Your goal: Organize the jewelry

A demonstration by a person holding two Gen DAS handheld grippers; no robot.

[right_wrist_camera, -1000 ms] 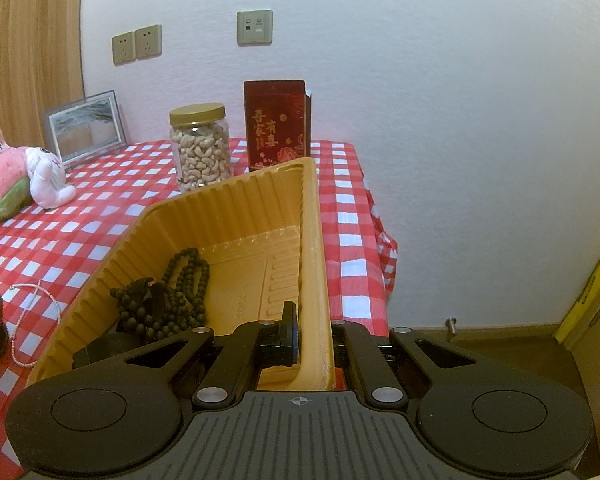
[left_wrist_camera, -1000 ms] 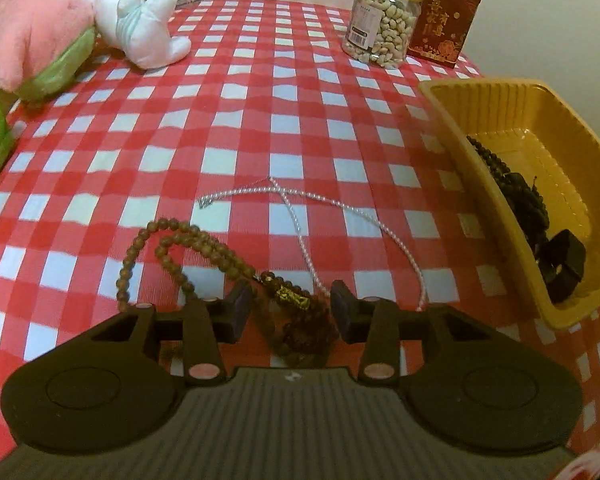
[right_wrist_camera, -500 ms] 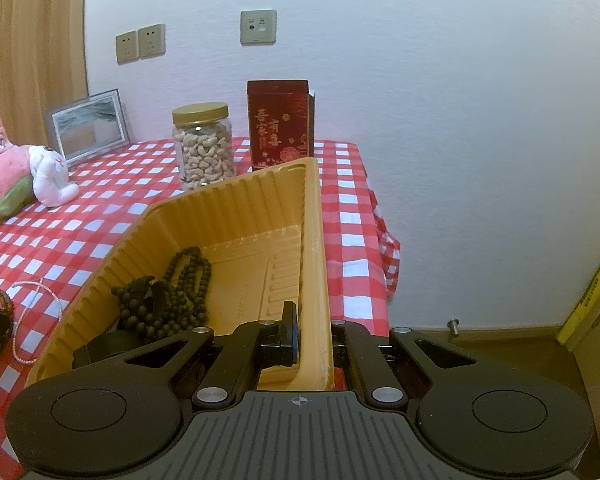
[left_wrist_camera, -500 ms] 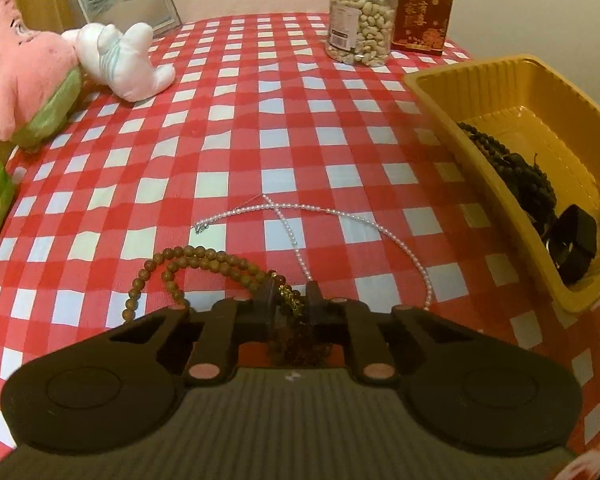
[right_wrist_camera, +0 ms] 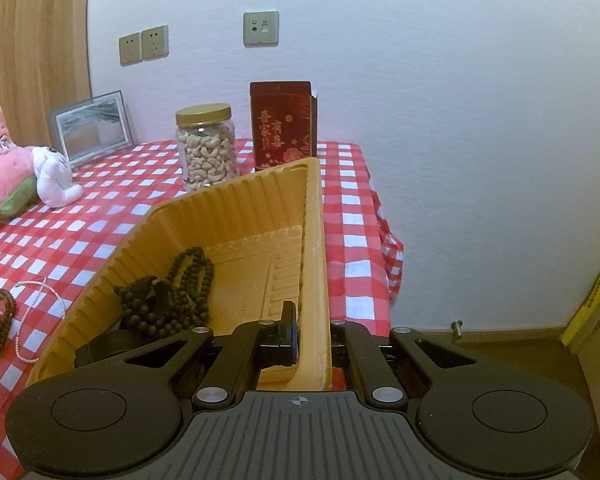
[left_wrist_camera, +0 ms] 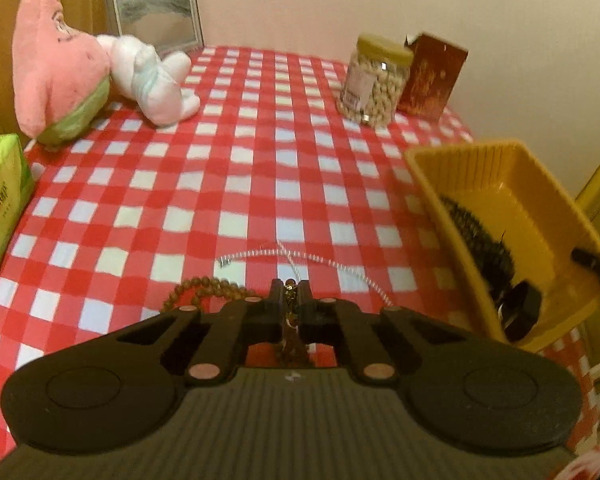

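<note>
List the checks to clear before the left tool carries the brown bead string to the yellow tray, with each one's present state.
1. Left tool shut on the brown wooden bead string: ok.
2. Whole string off the red-checked tablecloth: cannot tell.
3. White pearl necklace free of the brown string: cannot tell; they lie close together.
4. Right tool clamping the yellow plastic tray wall: ok.
5. Bare floor in the tray beside the dark bead strings: ok.

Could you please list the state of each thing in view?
Left gripper: shut on the brown bead bracelet.
Right gripper: shut on the yellow tray wall.
Pearl necklace: loose on the tablecloth.
Dark bead necklace: inside the tray.
Nut jar: lid on.
</note>
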